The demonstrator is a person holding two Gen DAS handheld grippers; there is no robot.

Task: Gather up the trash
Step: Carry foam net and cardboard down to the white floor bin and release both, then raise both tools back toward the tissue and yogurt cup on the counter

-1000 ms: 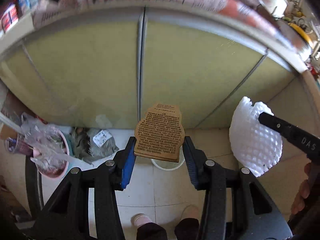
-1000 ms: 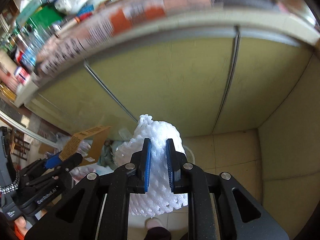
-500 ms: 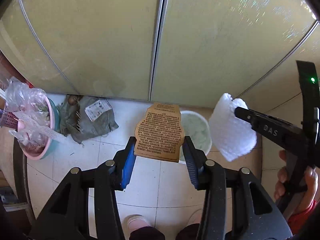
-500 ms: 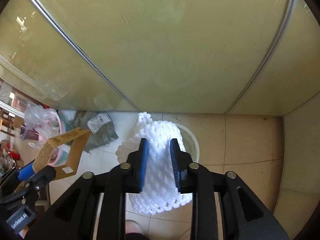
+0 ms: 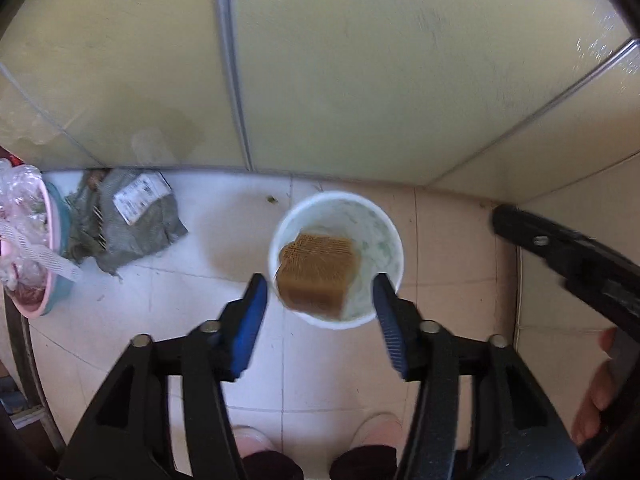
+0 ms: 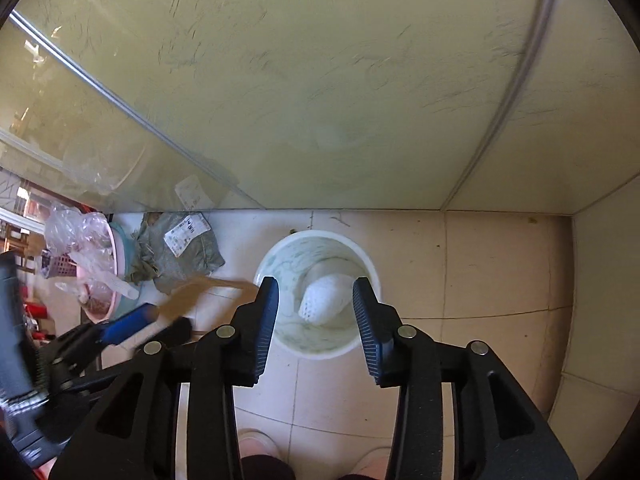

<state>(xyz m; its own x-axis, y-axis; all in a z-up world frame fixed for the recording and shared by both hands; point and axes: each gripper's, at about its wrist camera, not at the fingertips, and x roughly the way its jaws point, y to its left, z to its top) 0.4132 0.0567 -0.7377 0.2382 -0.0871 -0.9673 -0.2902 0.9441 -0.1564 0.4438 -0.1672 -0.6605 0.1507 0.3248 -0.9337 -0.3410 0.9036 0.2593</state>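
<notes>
Trash is dropping into the white bucket [image 5: 394,236] on the floor: both hand-held grippers hang over it, pointing down, so released pieces fall inside. The left hand-held gripper [image 5: 318,310] has just been opening, and the brown card [image 5: 316,276] falls free between its parted jaws. The right hand-held gripper [image 6: 316,312], also just opening, holds nothing; the white foam net [image 6: 326,298] lies inside the bucket. Left of the bucket, a pink basin [image 5: 40,304] holds plastic bags.

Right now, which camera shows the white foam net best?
The right wrist view. The white foam net lies inside the white bucket, framed between the open right tongs. In the left wrist view I cannot make it out: the brown cardboard covers much of the bucket's inside.
</notes>
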